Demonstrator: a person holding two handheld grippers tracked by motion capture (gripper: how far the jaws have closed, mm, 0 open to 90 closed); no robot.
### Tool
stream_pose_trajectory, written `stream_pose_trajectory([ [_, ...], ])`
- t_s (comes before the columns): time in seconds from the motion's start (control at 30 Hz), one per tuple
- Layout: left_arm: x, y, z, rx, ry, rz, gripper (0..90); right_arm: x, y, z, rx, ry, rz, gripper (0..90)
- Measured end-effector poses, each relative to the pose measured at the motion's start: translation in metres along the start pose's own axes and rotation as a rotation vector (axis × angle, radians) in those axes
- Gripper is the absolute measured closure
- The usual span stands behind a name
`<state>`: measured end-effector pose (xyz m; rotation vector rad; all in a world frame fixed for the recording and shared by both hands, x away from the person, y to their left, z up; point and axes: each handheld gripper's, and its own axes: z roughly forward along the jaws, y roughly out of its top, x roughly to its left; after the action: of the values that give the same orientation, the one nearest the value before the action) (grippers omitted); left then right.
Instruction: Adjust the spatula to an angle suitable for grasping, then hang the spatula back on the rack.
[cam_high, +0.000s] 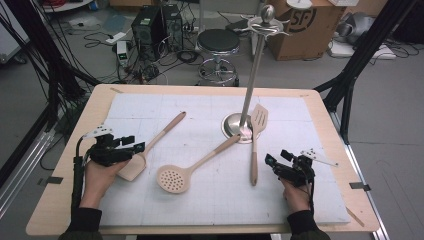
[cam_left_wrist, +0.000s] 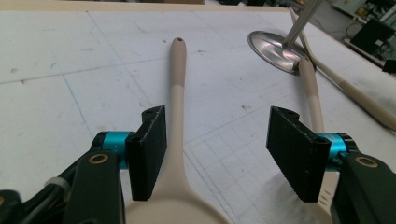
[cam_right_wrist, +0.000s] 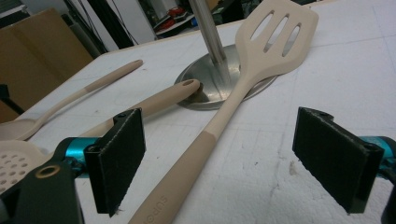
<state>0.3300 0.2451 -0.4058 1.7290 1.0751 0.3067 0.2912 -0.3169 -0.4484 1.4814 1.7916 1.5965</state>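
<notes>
L gripper sits at the table's left edge, jaws apart, nothing clamped. The spoon lies right at its tips: bowl under the jaws, handle running up and right toward mid-mat. In the left gripper view the spoon handle runs just beside the left jaw's inner face, nearly touching it; can't tell if it does. The right jaw stands well clear of it. Bowl fills the bottom of that view betw. the jaws.

Mid-mat: skimmer, perforated head toward the person, handle end up against the stand base. Stand is upright, round steel foot on the white mat.

Spatula lies just right of the stand, slotted head resting on the base rim, handle pointing back at the person.

R gripper is at the right, near the spatula's handle end, just beside it. In the right gripper view the R gripper has its jaws wide apart, the spatula handle lying on the mat betw. them, closer to the left jaw, neither pad on it.
</notes>
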Motion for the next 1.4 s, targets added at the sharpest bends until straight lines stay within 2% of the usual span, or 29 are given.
stream_pose_trajectory([
  [0.07,0.000,0.005,0.005,0.015,0.018,0.006,43.7,0.000,0.000,0.000,-0.002,-0.001,0.002,16.6],
  [0.2,0.002,0.010,0.012,0.002,0.000,-0.021,43.9,-0.001,0.001,-0.001,-0.010,0.000,0.001,16.8],
  [0.3,0.002,0.012,0.016,0.028,0.005,-0.011,43.2,-0.002,0.001,-0.001,-0.015,-0.002,0.007,16.8],
  [0.37,0.002,0.013,0.019,0.035,-0.005,-0.019,43.2,-0.002,0.001,-0.001,-0.016,-0.003,0.006,16.8],
  [0.6,0.002,0.011,0.027,0.094,0.008,-0.020,44.7,-0.002,0.002,-0.002,-0.024,0.004,0.003,16.8],
  [0.87,0.011,0.011,0.028,0.112,-0.016,-0.065,44.4,-0.002,0.002,-0.002,-0.022,0.008,0.008,16.8],
  [0.93,0.014,0.010,0.031,0.128,-0.018,-0.079,44.7,-0.002,0.002,-0.003,-0.022,0.009,0.009,16.8],
  [1.03,0.017,0.008,0.034,0.166,-0.042,-0.094,44.7,-0.002,0.002,-0.002,-0.026,0.008,0.015,16.8],
  [1.2,0.021,0.006,0.038,0.186,-0.070,-0.127,45.3,-0.002,0.002,-0.001,-0.022,0.010,0.013,16.8],
  [1.27,0.024,0.005,0.039,0.192,-0.052,-0.122,46.4,-0.002,0.002,-0.001,-0.020,0.011,0.013,16.8],
  [1.37,0.030,0.006,0.038,0.184,-0.059,-0.146,47.1,-0.002,0.002,-0.001,-0.020,0.009,0.016,16.8],
  [1.4,0.030,0.008,0.037,0.201,-0.049,-0.135,47.5,-0.002,0.002,-0.001,-0.019,0.010,0.016,16.8],
])
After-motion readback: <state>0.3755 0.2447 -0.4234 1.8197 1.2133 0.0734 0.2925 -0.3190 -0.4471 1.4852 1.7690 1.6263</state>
